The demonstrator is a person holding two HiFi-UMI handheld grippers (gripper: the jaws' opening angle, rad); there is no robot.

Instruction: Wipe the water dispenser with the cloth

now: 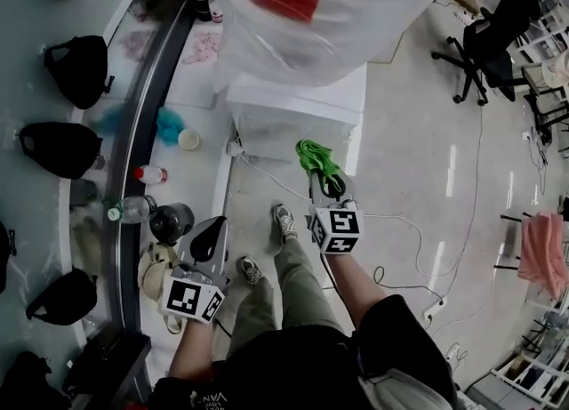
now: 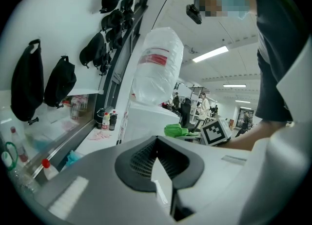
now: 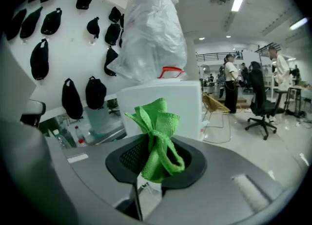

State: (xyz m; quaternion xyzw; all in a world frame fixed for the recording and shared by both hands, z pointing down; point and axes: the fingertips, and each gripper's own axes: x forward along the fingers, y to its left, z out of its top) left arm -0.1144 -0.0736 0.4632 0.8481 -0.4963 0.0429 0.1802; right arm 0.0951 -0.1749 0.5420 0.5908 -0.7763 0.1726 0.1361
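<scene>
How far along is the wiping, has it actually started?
Done: the crumpled green cloth is clamped in the right gripper. In hand: it is held close in front of the white box-shaped water dispenser; contact cannot be told. Left: the wiping itself. The left gripper is shut and empty.

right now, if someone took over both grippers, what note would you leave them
Right gripper: shut on the green cloth, held in front of the white dispenser; I can't tell if the cloth touches it.
Left gripper: shut, empty, low at the person's left, away from the dispenser.
A bagged bottle sits on top of the dispenser.
Done: cloth is in the gripper.
Left: wipe the dispenser; nothing shows any wiping yet.
</scene>
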